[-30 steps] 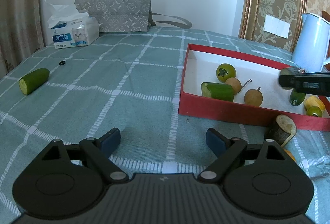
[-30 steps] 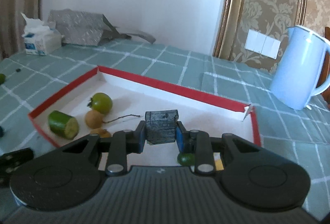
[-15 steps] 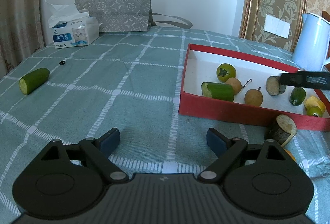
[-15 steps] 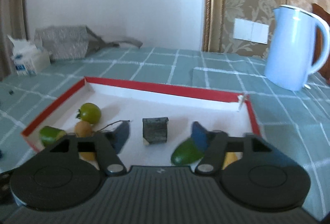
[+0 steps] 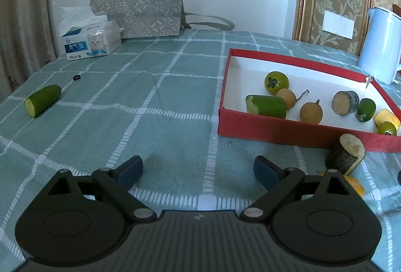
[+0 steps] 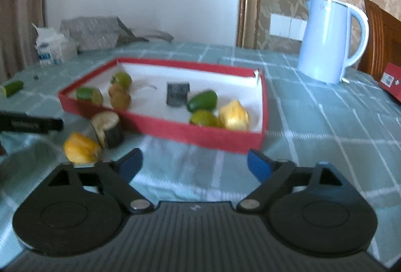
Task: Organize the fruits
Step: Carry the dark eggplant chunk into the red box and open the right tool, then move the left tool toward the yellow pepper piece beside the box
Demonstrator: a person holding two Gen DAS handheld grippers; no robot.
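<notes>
A red box (image 5: 295, 133) (image 6: 175, 128) with a white floor holds several fruits, among them a dark sugarcane chunk (image 5: 345, 103) (image 6: 177, 94), a cut cucumber piece (image 5: 267, 106) and a green tomato (image 5: 276, 79). Outside its near wall lie a second sugarcane chunk (image 5: 347, 153) (image 6: 107, 129) and a yellow fruit piece (image 6: 81, 148). Another cucumber piece (image 5: 42, 100) lies far left on the cloth. My left gripper (image 5: 198, 168) hovers over bare cloth, its jaws opening with nothing between them. My right gripper (image 6: 194, 163) is in front of the box, jaws opening and empty.
A pale blue kettle (image 6: 330, 40) stands behind the box at the right. A tissue pack (image 5: 89, 39) and a grey patterned bag (image 5: 140, 15) sit at the table's far edge. A small black ring (image 5: 77, 77) lies on the checked green cloth. A wooden chair (image 6: 381, 39) is at the far right.
My right gripper let go of the dark sugarcane chunk inside the box, opened wide and drew back out of the box toward the near side. My left gripper stayed in place.
</notes>
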